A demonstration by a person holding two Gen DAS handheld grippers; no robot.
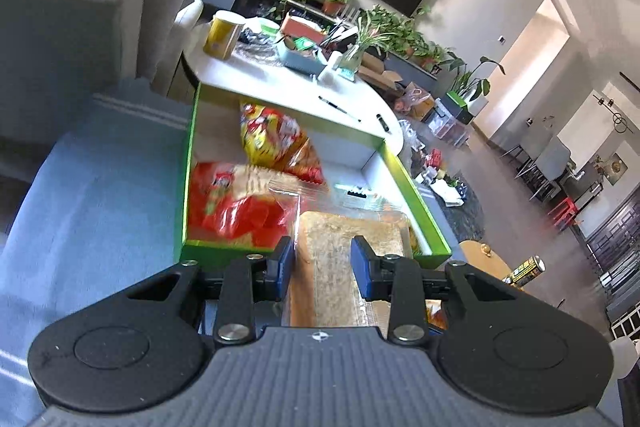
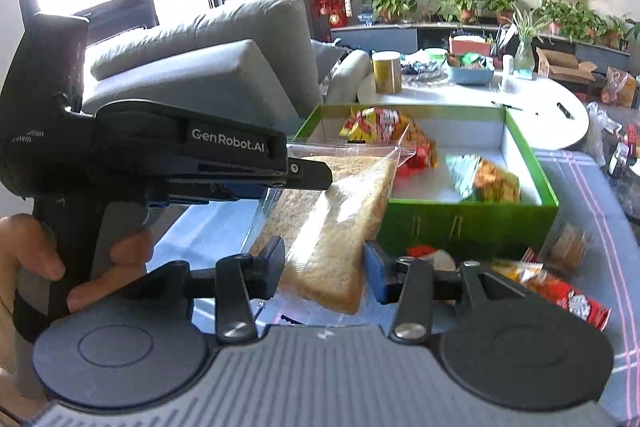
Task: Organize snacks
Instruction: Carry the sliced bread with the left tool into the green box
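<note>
A clear bag of sliced bread (image 2: 344, 223) hangs in the air before the green box (image 2: 464, 223). My left gripper (image 2: 308, 177) comes in from the left in the right wrist view and is shut on the bag's upper part. In the left wrist view the left gripper (image 1: 322, 263) has the bread bag (image 1: 348, 251) between its blue pads. My right gripper (image 2: 325, 269) has its pads on both sides of the bag's lower end, seemingly shut on it. The green box (image 1: 186, 163) holds red and yellow snack packs (image 1: 272, 139).
Loose snack packs (image 2: 560, 291) lie on the blue cloth to the right of my right gripper. A white round table (image 2: 536, 103) with a yellow can (image 2: 387, 71) and a blue tray stands behind the box. A grey sofa (image 2: 208, 67) is at the left.
</note>
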